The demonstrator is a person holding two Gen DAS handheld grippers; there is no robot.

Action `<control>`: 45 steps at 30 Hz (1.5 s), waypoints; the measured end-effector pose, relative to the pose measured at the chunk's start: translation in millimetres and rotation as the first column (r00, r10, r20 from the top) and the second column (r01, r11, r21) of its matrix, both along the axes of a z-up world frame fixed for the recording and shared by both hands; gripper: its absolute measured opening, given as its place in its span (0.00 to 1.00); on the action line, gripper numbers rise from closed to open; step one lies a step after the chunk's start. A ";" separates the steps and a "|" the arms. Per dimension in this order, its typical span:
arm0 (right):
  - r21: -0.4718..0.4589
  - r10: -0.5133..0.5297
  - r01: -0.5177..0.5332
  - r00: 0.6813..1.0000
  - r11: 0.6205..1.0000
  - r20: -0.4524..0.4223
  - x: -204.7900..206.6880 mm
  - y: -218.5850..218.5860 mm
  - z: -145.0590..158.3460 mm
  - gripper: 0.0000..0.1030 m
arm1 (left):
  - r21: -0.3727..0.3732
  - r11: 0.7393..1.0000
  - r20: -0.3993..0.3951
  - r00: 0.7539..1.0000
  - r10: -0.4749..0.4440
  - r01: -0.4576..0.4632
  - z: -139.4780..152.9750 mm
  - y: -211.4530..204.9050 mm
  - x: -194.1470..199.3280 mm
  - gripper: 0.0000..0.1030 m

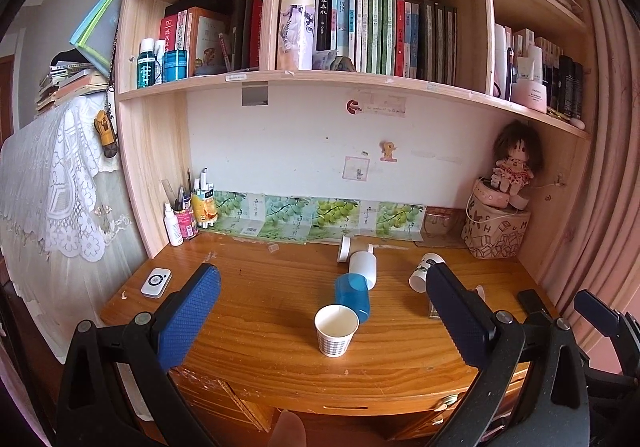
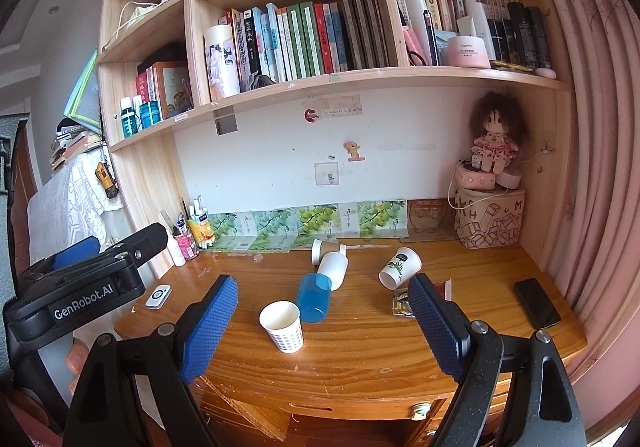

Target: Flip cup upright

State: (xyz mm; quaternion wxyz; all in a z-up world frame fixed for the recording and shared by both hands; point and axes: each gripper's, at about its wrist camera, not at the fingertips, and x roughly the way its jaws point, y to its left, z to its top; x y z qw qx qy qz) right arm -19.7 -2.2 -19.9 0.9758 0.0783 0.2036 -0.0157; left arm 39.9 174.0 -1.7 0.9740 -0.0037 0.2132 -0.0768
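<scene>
A checked paper cup [image 1: 335, 329] [image 2: 282, 326] stands upright near the front of the wooden desk [image 1: 260, 351] [image 2: 360, 359]. Behind it lie a blue plastic cup [image 1: 354, 295] [image 2: 314, 297], a white cup [image 1: 363, 267] [image 2: 334, 267] and a brown cup [image 1: 344, 248] [image 2: 326, 249], all on their sides. A leaf-printed paper cup [image 1: 425, 270] [image 2: 400, 266] lies tipped at the right. My left gripper [image 1: 320, 311] and right gripper [image 2: 324, 315] are open and empty, held above the desk's front edge, short of the cups.
A black phone [image 2: 537, 303] lies at the desk's right. A white round-buttoned device [image 1: 156, 282] lies at the left. A pen holder [image 1: 186, 217], a printed bag with a doll [image 2: 490, 223] and a snack packet [image 2: 402, 303] stand further back. Bookshelves hang above.
</scene>
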 end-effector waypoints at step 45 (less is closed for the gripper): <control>-0.006 0.009 -0.009 1.000 1.000 0.009 7.2 -7.7 -0.9 0.85 | 0.028 1.000 0.058 0.998 0.006 -0.008 7.0 -14.5 -0.4 1.00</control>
